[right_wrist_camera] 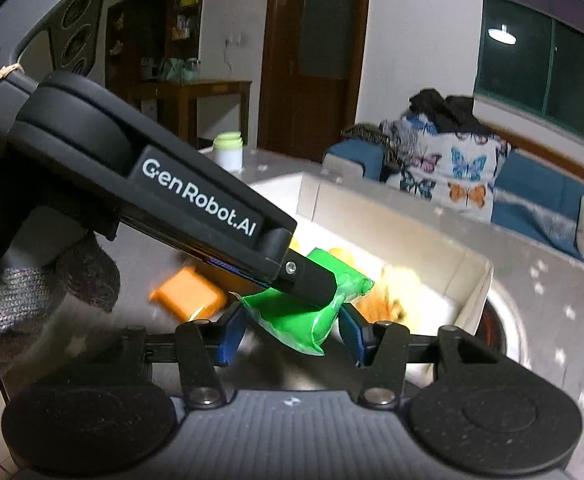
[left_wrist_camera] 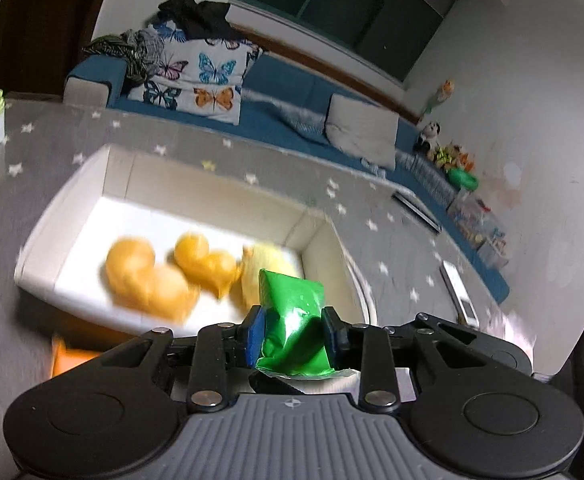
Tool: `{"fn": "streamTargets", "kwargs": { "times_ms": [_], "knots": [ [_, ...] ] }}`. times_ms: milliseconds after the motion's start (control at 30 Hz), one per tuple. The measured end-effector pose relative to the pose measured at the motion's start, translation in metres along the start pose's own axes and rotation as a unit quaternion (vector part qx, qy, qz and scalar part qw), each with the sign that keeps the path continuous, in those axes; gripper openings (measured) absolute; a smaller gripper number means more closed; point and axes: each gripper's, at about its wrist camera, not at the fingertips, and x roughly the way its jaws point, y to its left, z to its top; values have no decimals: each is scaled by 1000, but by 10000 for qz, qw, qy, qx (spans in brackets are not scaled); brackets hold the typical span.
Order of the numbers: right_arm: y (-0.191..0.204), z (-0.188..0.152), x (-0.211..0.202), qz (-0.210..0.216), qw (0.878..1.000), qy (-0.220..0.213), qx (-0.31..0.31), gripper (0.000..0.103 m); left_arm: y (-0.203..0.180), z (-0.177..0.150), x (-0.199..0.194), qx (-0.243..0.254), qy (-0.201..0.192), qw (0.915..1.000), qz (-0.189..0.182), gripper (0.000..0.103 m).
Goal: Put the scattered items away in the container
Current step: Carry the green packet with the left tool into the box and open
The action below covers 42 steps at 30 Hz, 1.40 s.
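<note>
A: Left gripper state?
B: Clamped on green pouch, blue pads pressing both sides. Pouch is off the table, at 4 o'clock of the white box.
A: Right gripper?
B: Jaws wide apart, holding nothing. Pouch sits between them in that view, contact unclear.
A: Box contents?
B: Blurred orange-yellow items. Orange block on the table at the box's 7 o'clock. Gloved hand on the left gripper's handle.
</note>
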Motion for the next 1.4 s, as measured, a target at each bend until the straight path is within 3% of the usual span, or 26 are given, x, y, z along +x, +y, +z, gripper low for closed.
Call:
{"fn": "streamTargets", "kwargs": {
  "times_ms": [267, 667, 933, 1400],
  "knots": [
    [-28, 34, 40, -24, 9999, 120, -98, 51, 19, 38, 44, -136, 116, 9998, -25, 33],
    [-50, 35, 95, 200, 9973, 686, -142, 51, 54, 39, 79, -515, 411, 9978, -60, 33],
    [-41, 36, 103, 167, 9971, 696, -264, 53, 58, 36, 79, -547, 436, 9975, -72, 33],
    [-43, 36, 76, 56, 9988, 468, -152, 58, 54, 31, 73, -553, 446, 9975, 23, 33]
  ]
}}
